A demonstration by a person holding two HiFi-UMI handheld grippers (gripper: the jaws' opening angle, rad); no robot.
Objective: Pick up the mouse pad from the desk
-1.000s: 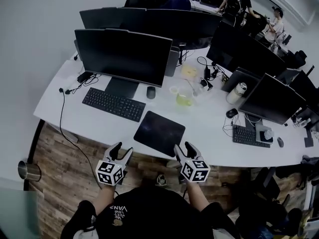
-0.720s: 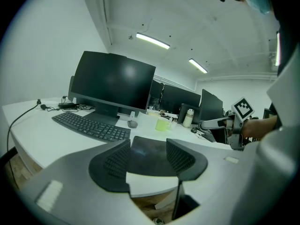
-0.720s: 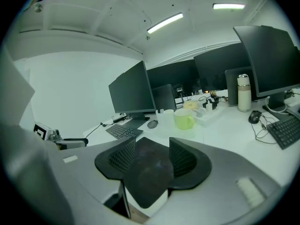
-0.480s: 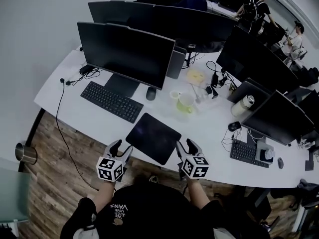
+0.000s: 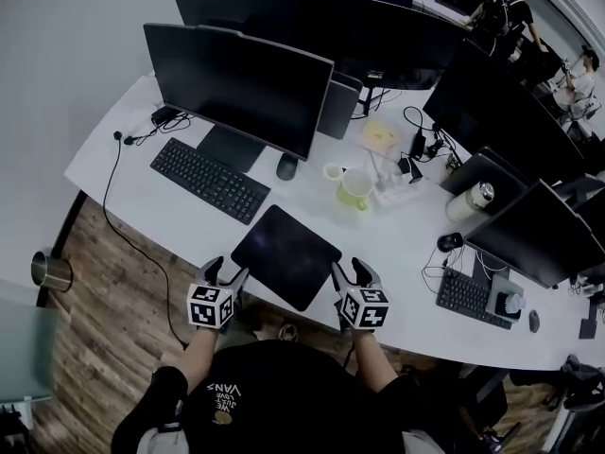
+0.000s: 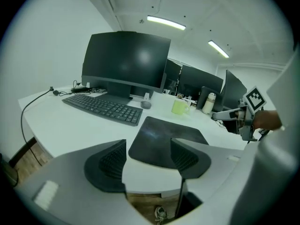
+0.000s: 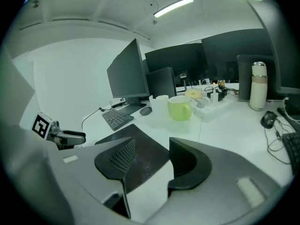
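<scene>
Just ahead of both tongs, the mouse pad lies flat near the desk edge, not yet lifted. The left tongs' ribbed jaws are opening and the right tongs' stand apart, neither gripping, though the right tips may touch its corner. It is a thin, dark, matte, round-cornered rectangle on smooth white; beyond sit a black keyboard and a glossy green mug.

We read mouse pad as matt dark cloth with a faint sheen. Bench smooth white, floor grained wood. Fingers ribbed matt plastic, mug glossy, bin shiny metal.
</scene>
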